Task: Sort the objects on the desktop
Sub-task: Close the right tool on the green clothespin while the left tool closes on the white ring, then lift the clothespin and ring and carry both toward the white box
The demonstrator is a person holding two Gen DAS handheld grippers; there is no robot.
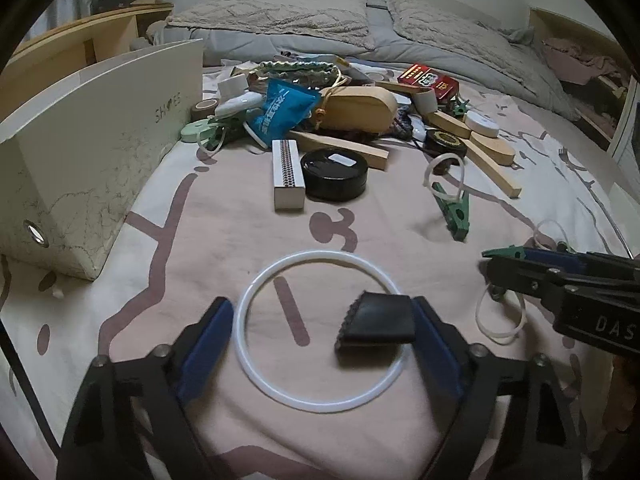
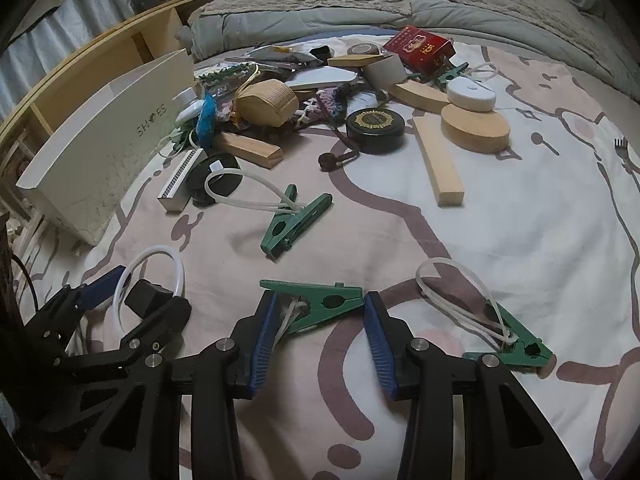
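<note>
Left gripper (image 1: 322, 344): fingers spread, straddling a black leather-like wedge (image 1: 378, 322) and white plastic ring (image 1: 320, 332) on the bed sheet (image 1: 224, 232).
Right gripper (image 2: 318, 338): blue ribbed fingers pinching a green plastic clip (image 2: 316, 300), near centre.
Far: cluttered pile, cream shoebox (image 2: 104, 136) left.

A heap of small objects (image 1: 340, 108) is piled on the bed (image 1: 224, 240), with a shoe box (image 1: 92, 140) stood to its left and pillows (image 1: 280, 16) behind. Nearer, a ring (image 1: 320, 336) is laid flat with a small pouch (image 1: 378, 322) inside it. To the right, three clamps (image 2: 316, 304) are scattered.
</note>
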